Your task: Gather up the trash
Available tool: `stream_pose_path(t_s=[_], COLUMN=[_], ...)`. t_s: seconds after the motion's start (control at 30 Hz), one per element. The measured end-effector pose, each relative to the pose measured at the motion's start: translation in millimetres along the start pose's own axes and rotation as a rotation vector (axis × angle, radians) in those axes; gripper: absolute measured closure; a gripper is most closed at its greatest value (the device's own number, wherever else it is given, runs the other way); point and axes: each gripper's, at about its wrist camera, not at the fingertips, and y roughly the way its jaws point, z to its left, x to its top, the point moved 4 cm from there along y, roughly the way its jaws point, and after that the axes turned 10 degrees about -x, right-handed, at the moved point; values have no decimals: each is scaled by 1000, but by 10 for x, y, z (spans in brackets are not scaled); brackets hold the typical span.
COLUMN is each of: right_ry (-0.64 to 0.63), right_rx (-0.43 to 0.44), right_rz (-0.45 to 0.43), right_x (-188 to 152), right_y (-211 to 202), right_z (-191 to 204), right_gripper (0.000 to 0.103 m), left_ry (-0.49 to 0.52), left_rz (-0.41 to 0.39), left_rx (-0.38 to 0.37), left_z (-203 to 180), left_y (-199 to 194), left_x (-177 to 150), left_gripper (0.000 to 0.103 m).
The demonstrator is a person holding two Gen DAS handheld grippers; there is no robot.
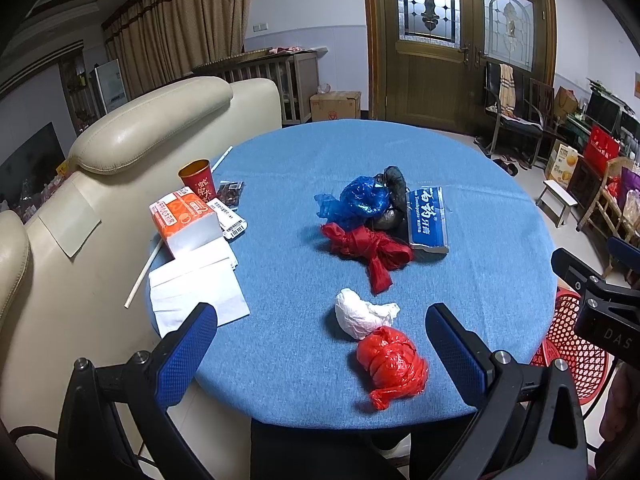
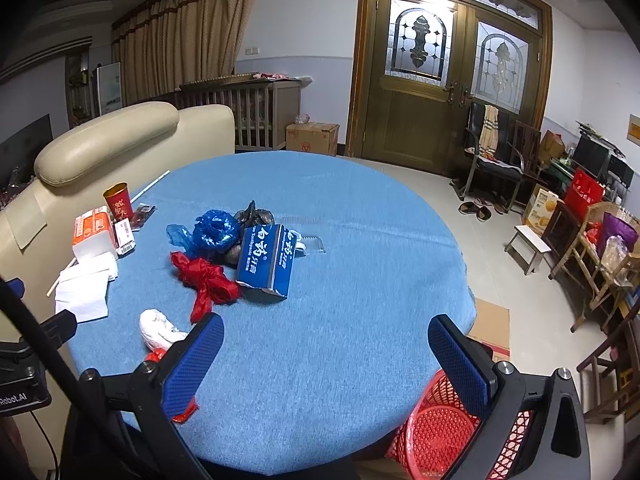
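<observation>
On the round blue table [image 1: 460,184] lies trash: a red knotted bag [image 1: 394,364] nearest me, a white crumpled wad [image 1: 362,314] behind it, a red twisted bag [image 1: 370,248], a blue bag [image 1: 362,198], a dark bag [image 1: 394,184] and a blue toothpaste box [image 1: 428,216]. My left gripper [image 1: 320,352] hovers open over the near table edge, the red knotted bag between its fingers' lines but untouched. My right gripper [image 2: 326,360] is open above bare cloth, right of the white wad [image 2: 158,332]. A red mesh basket [image 2: 436,436] stands below the table's right edge.
At the table's left sit an orange carton [image 1: 186,220], a red cup [image 1: 198,180], white napkins [image 1: 198,284], a straw [image 1: 142,276] and a snack packet [image 1: 231,192]. A cream leather sofa [image 1: 132,132] touches that side. Chairs, a stool [image 2: 530,246] and boxes fill the right floor.
</observation>
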Motion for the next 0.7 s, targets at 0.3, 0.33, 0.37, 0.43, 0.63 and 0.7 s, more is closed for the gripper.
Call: stream_pose_path(t_s=[0.3, 0.33, 0.37, 0.43, 0.63, 0.7], right_ry=[-1, 0, 0, 1, -5, -6], right_rx=[3, 3, 4, 5, 5, 6], right_rz=[8, 9, 12, 13, 16, 18], right_x=[-7, -7, -8, -11, -9, -11], right_y=[21, 24, 26, 27, 17, 24], right_z=[5, 7, 8, 11, 28, 44], right_gripper=[0, 0, 0, 0, 0, 0], left_ry=[-2, -2, -1, -1, -5, -7], left_rz=[5, 4, 3, 3, 3, 4], left_rx=[6, 8, 9, 10, 13, 15], left_z=[8, 8, 8, 10, 37, 51], left_y=[1, -2, -2, -2, 1, 7], left_x=[-12, -14, -13, -15, -22, -23], left_gripper=[0, 0, 0, 0, 0, 0])
